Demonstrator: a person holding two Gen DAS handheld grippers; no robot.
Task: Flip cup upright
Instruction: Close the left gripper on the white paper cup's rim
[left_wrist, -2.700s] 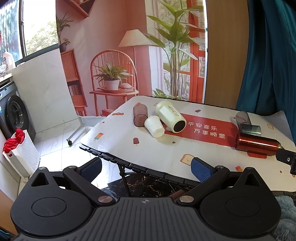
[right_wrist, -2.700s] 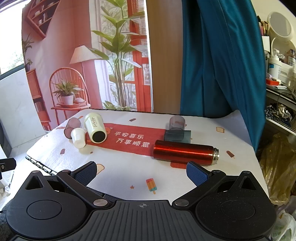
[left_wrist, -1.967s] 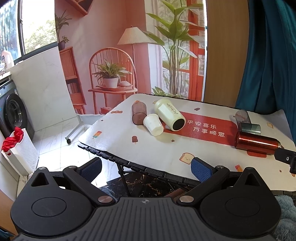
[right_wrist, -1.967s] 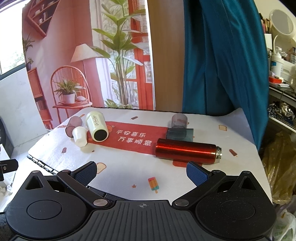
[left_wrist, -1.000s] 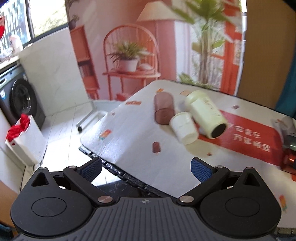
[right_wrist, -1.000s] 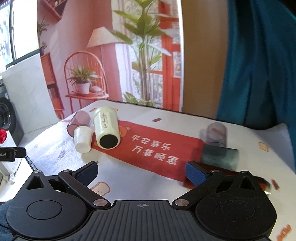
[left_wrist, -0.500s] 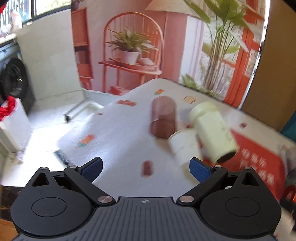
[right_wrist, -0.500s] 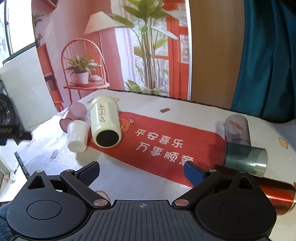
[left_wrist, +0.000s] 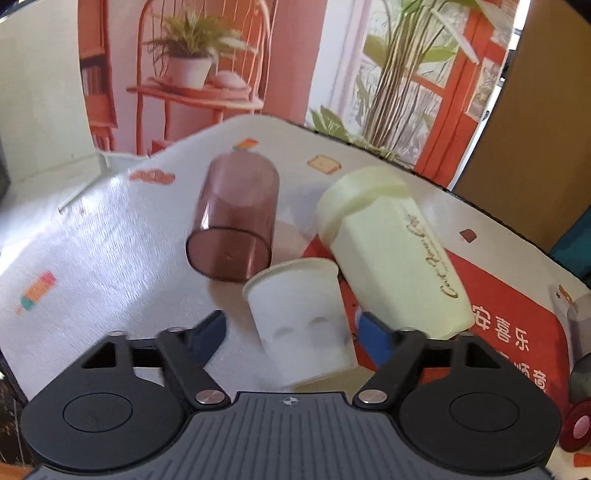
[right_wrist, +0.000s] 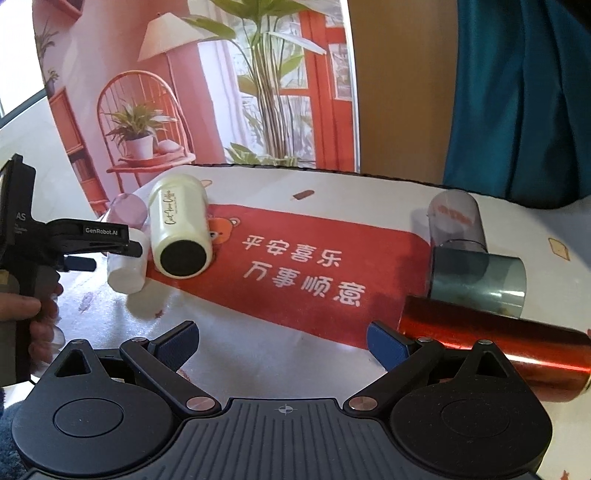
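A white paper cup (left_wrist: 299, 317) lies on its side on the table, its base toward my left gripper (left_wrist: 295, 332). The left gripper is open, with one blue pad on each side of the cup; contact is not clear. A pale green tumbler (left_wrist: 391, 251) and a brown translucent cup (left_wrist: 236, 225) lie beside it. In the right wrist view the white cup (right_wrist: 127, 267) shows under the left gripper's fingers (right_wrist: 110, 247), next to the green tumbler (right_wrist: 181, 229). My right gripper (right_wrist: 284, 343) is open and empty above the table's near middle.
A red metal bottle (right_wrist: 495, 347), a grey-green translucent cup (right_wrist: 476, 280) and a clear smoky cup (right_wrist: 456, 221) lie at the right. A red mat (right_wrist: 295, 273) covers the table's middle. The far table edge meets a printed backdrop.
My left gripper has moved forward and down to the white paper cup, which now sits between its fingers. My right gripper has moved closer to the table's middle.
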